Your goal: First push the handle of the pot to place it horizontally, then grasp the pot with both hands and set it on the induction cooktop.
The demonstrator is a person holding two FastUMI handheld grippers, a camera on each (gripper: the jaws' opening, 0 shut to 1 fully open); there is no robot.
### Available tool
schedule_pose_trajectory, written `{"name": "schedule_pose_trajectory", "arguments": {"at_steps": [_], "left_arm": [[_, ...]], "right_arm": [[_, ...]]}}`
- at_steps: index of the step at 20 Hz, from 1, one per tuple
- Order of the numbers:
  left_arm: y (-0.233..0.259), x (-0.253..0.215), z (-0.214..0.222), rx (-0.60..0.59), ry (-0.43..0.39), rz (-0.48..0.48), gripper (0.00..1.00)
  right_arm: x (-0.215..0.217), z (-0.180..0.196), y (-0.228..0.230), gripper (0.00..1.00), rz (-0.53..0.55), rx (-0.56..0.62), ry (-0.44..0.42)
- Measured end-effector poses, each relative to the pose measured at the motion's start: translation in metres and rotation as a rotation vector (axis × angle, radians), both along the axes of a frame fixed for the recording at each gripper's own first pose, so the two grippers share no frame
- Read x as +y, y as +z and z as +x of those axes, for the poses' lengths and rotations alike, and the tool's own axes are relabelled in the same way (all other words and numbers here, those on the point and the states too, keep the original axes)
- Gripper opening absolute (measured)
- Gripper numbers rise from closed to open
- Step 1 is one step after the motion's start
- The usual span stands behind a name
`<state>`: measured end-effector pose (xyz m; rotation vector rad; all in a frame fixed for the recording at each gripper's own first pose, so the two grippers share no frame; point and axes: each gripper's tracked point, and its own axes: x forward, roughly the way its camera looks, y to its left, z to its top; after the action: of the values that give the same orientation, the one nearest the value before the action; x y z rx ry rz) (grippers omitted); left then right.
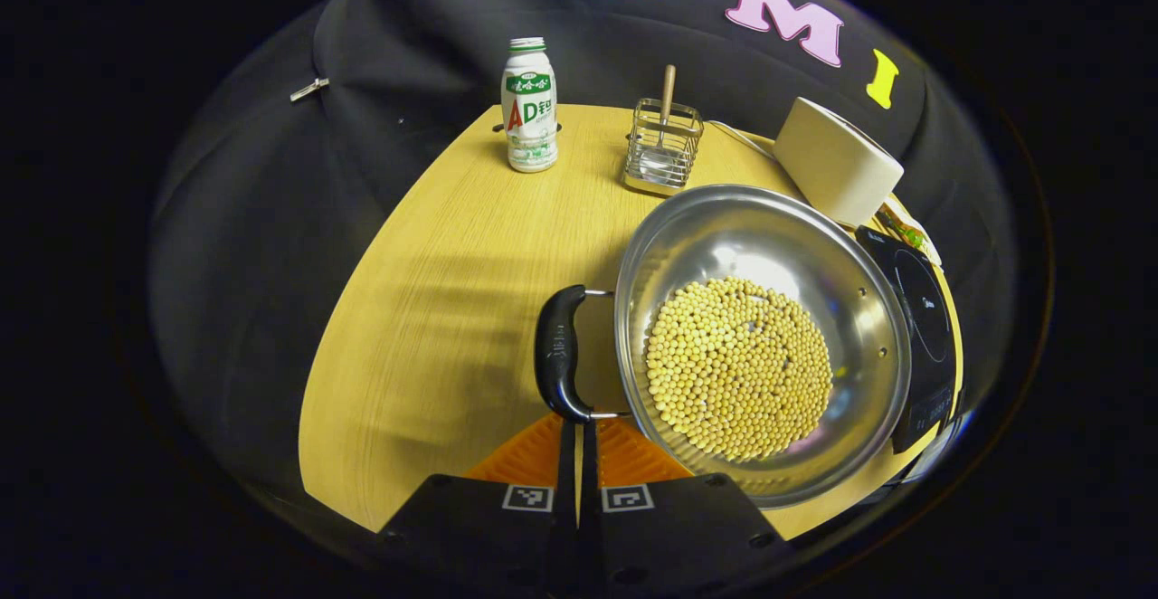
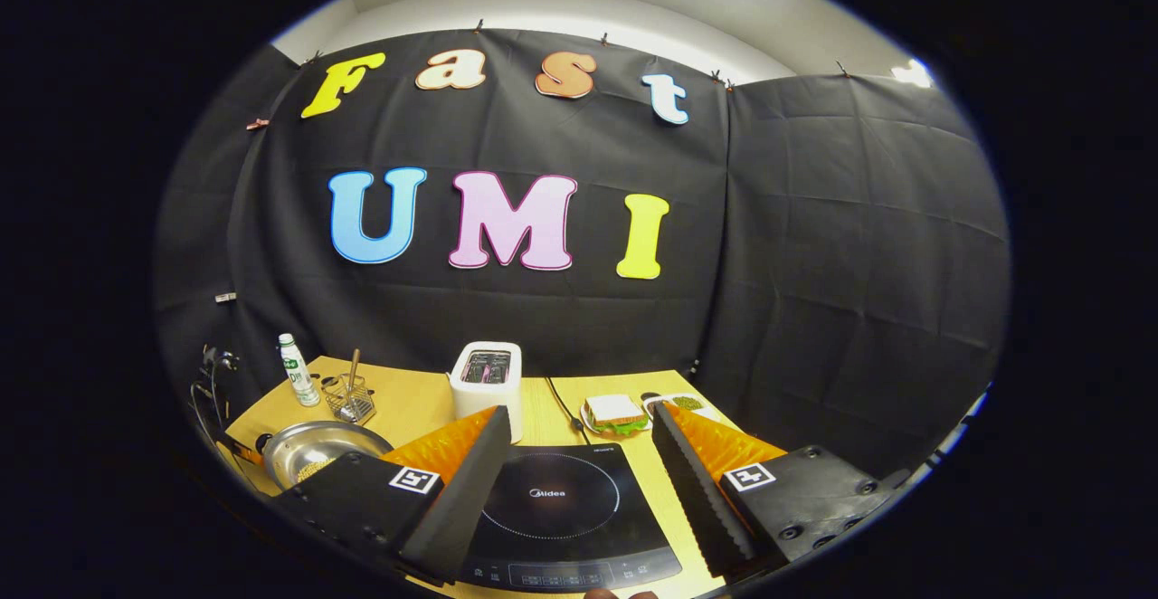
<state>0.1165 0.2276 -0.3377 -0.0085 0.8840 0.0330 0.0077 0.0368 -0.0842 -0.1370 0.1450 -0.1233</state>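
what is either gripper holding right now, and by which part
Nothing is held. The left gripper is shut, its tips just at the pot's black handle without clamping it. The right gripper is open above the induction cooktop.

Both tools match: the left gripper [image 1: 579, 441] has black fingers backed by ribbed orange, on matte black blocks that each carry a square black-and-white marker. The right gripper [image 2: 574, 441] adds serrated inner finger edges and small dark screws along its blocks.
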Motion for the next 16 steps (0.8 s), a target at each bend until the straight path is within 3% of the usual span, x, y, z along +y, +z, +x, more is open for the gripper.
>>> {"name": "schedule_pose_trajectory", "arguments": {"at_steps": [5,12,14,16], "left_arm": [[0.008,0.005,0.013,-0.02,-0.008,0.012,0.05],[0.042,0.024,-0.015,-0.106,0.045,-0.011,0.09],[0.062,0.027,-0.015,-0.152,0.05,-0.03,0.29],[0.085,0.025,-0.015,-0.2,0.032,-0.051,0.63]], "right_arm": [[0.002,-0.001,-0.007,0.98,0.013,0.023,-0.002],[0.032,0.002,-0.034,0.98,0.068,0.098,0.067],[0.046,0.006,-0.049,0.98,0.093,0.145,0.098],[0.067,0.011,-0.067,0.98,0.134,0.206,0.141]]}}
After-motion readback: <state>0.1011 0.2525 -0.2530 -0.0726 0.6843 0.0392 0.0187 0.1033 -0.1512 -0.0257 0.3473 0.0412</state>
